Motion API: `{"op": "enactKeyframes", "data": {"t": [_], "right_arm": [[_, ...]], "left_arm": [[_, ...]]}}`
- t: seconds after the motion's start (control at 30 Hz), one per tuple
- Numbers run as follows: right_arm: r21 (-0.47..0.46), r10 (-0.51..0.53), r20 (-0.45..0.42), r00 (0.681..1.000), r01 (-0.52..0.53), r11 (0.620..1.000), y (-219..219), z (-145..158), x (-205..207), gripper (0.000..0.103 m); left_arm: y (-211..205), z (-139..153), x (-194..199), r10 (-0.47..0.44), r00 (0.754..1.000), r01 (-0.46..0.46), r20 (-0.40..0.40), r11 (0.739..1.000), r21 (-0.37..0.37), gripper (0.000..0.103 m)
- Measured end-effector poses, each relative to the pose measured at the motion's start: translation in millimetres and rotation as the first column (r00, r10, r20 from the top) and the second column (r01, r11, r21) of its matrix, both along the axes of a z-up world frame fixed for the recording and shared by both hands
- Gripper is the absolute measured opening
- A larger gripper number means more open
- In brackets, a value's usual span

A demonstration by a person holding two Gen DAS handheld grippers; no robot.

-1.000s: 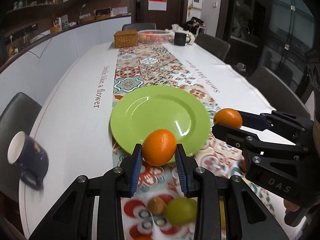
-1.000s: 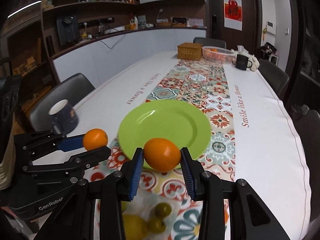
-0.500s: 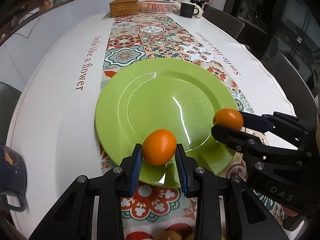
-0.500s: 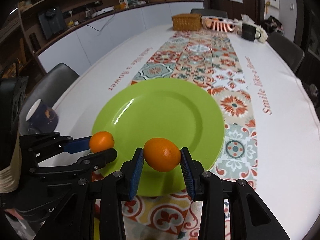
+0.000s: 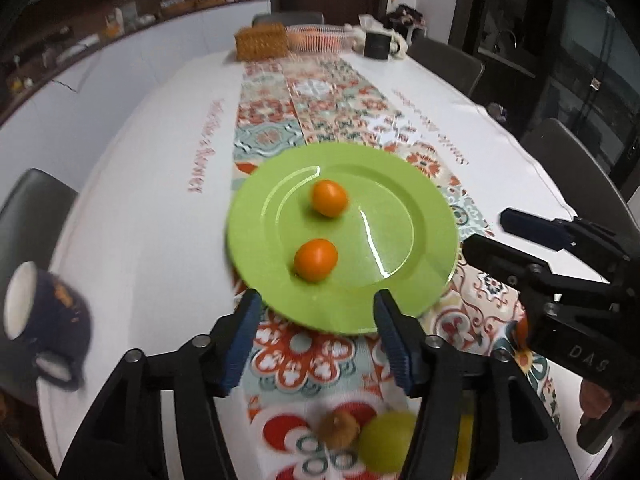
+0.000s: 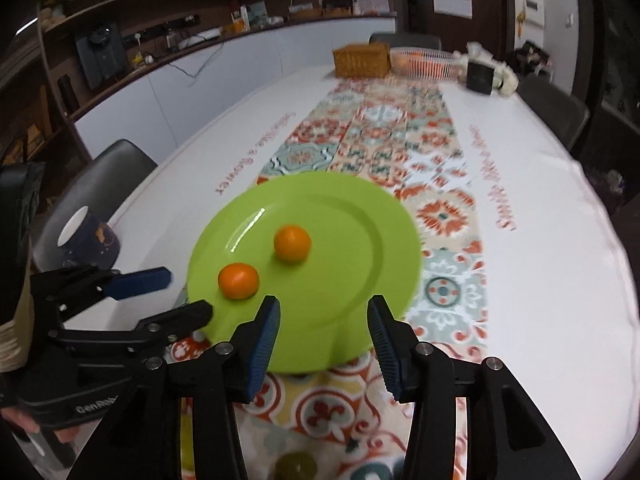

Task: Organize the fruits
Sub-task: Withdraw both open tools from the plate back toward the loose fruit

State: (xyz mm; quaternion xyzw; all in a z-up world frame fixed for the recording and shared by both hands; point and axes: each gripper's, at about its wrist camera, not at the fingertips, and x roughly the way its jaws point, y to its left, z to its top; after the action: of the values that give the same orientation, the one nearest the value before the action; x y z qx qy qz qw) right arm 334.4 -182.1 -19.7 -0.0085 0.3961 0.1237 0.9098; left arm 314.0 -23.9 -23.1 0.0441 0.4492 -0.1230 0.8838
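Two oranges lie on the green plate (image 5: 424, 264): the near orange (image 5: 315, 259) and the far orange (image 5: 329, 197). In the right wrist view they are the left orange (image 6: 238, 281) and the right orange (image 6: 292, 243) on the plate (image 6: 360, 280). My left gripper (image 5: 318, 340) is open and empty, just short of the plate's near rim. My right gripper (image 6: 323, 340) is open and empty over the near rim. Each gripper shows in the other's view, the right one (image 5: 520, 236) and the left one (image 6: 160, 296). A brown kiwi (image 5: 338, 428) and a green fruit (image 5: 386, 438) lie below my left gripper.
A dark blue mug (image 5: 44, 316) stands on the white tablecloth at the left. A wicker box (image 5: 261, 42), a wire basket (image 5: 320, 38) and a black mug (image 5: 378, 45) stand at the table's far end. Chairs stand along both sides. Green fruits (image 6: 296, 468) lie under my right gripper.
Both grippers have opened and let go of their oranges, which now lie on the green plate. Both grippers have pulled back from over the plate.
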Motion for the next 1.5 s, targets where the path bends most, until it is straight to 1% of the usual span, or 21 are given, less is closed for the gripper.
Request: {"op": "enactKeyframes", "data": {"t": [0.07, 0.13, 0.23, 0.27, 0.3, 0.37, 0.4, 0.53, 0.6, 0.67, 0.83, 1.13, 1.27, 1.33, 1.5], "right_arm": [[-0.007, -0.009, 0.04, 0.999, 0.009, 1.0, -1, 11, -16, 0.056], [-0.009, -0.008, 0.081, 0.997, 0.009, 1.0, -2, 22, -35, 0.056], [-0.012, -0.005, 0.13, 0.991, 0.006, 1.0, -1, 35, -60, 0.063], [-0.015, -0.005, 0.147, 0.989, 0.007, 1.0, -1, 39, -69, 0.065], [-0.019, -0.003, 0.164, 0.986, 0.007, 1.0, 1, 43, -78, 0.066], [-0.027, -0.002, 0.19, 0.982, 0.007, 1.0, 2, 48, -92, 0.07], [-0.03, -0.003, 0.208, 0.978, 0.009, 0.999, 3, 51, -102, 0.073], [-0.03, -0.001, 0.241, 0.971, 0.008, 1.0, 7, 57, -129, 0.077], [-0.031, 0.007, 0.252, 0.968, 0.001, 1.0, 10, 58, -143, 0.078], [-0.036, 0.014, 0.26, 0.965, -0.005, 0.999, 14, 57, -155, 0.08], [-0.057, 0.023, 0.275, 0.961, -0.008, 0.998, 24, 52, -177, 0.08], [-0.047, 0.014, 0.257, 0.966, -0.002, 0.999, 29, 42, -199, 0.08], [-0.063, 0.013, 0.251, 0.968, 0.003, 0.998, 30, 33, -206, 0.08], [-0.087, 0.02, 0.255, 0.967, 0.002, 0.996, 33, 28, -211, 0.08], [-0.124, 0.039, 0.239, 0.97, -0.01, 0.992, 37, 13, -213, 0.08]], "left_arm": [[2, 11, -16, 0.008, 0.999, -0.008, 0.04, 1.0, 0.01, 0.064], [4, 23, -33, 0.014, 0.996, -0.017, 0.084, 0.999, 0.027, 0.069], [6, 38, -56, 0.025, 0.989, -0.031, 0.143, 0.998, 0.046, 0.076], [8, 44, -66, 0.033, 0.986, -0.041, 0.163, 0.998, 0.048, 0.08], [10, 47, -72, 0.041, 0.984, -0.05, 0.175, 0.998, 0.048, 0.084], [14, 54, -89, 0.055, 0.977, -0.066, 0.204, 0.997, 0.047, 0.087], [16, 56, -95, 0.059, 0.975, -0.071, 0.212, 0.996, 0.047, 0.087], [25, 61, -125, 0.086, 0.968, -0.097, 0.235, 0.995, 0.035, 0.091], [28, 61, -137, 0.098, 0.966, -0.107, 0.239, 0.994, 0.026, 0.094], [32, 59, -149, 0.118, 0.963, -0.126, 0.244, 0.992, 0.016, 0.095], [42, 54, -171, 0.146, 0.961, -0.15, 0.235, 0.989, -0.004, 0.095], [47, 41, -203, 0.146, 0.949, -0.161, 0.278, 0.986, 0.033, 0.097], [51, 32, -211, 0.149, 0.947, -0.165, 0.284, 0.986, 0.033, 0.097], [52, 27, -214, 0.152, 0.947, -0.168, 0.284, 0.985, 0.034, 0.097], [53, 11, -215, 0.153, 0.953, -0.17, 0.262, 0.985, 0.043, 0.097]]}}
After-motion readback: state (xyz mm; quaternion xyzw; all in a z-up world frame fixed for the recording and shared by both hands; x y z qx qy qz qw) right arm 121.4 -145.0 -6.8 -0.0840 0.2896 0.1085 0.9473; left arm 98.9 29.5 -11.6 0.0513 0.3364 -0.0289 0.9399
